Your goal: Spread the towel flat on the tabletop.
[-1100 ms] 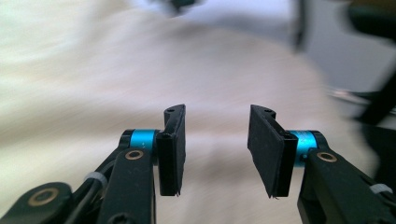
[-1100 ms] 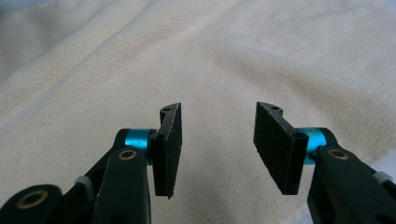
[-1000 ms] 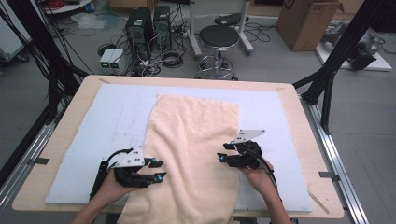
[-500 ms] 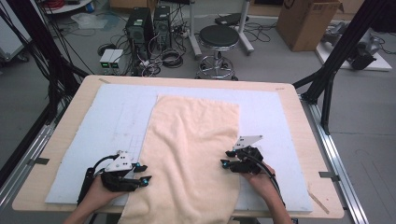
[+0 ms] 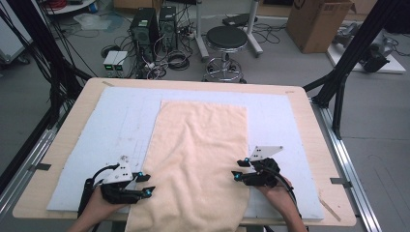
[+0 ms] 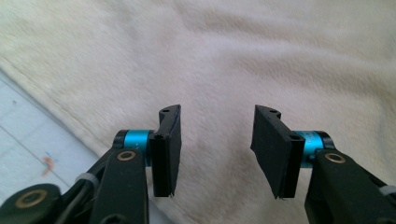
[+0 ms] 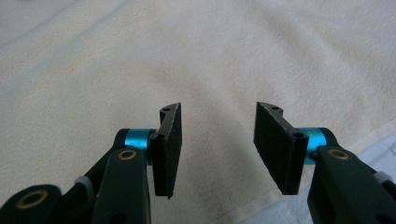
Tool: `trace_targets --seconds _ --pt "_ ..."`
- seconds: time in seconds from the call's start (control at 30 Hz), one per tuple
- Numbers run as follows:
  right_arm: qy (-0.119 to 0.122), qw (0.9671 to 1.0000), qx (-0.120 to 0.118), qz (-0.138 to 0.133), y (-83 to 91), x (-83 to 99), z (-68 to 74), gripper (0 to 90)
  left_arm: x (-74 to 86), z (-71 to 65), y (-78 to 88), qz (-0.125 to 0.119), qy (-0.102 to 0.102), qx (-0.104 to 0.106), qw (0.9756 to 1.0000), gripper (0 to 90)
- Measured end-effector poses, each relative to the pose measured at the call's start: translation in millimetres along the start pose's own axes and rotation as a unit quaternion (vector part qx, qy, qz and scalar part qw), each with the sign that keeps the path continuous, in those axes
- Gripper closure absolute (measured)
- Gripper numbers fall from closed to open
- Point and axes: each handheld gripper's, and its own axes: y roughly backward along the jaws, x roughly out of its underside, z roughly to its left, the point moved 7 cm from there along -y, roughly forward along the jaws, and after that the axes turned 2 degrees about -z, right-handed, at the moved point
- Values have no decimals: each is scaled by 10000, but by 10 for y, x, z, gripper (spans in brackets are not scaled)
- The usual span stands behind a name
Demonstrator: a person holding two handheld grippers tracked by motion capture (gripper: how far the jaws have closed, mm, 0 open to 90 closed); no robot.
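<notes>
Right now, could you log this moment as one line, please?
left gripper: open, at towel left edge | right gripper: open, at right edge | towel: flat, ungrasped

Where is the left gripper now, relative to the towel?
In the high view the left gripper is near the table's front left, at the left edge of the beige towel, with its jaws open.

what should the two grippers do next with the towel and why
Probably ease both inward and down over the towel's long edges, then close. Each hand-held gripper, left and right, sits open at a side edge near the front of the table, and nothing is pinched yet. In both gripper views the jaws stand apart with the towel edge just below them, which looks like the setup for a grasp.
</notes>
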Motion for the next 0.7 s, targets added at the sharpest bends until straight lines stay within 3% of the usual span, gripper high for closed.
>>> trace_targets --seconds 0.37,0.7 --pt "-307 9984 196 -436 63 -126 -157 386 -234 246 -42 -385 250 -342 9984 437" --pt "-441 9967 250 -636 5 -240 -246 297 -325 387 -48 -404 379 -434 9975 404"
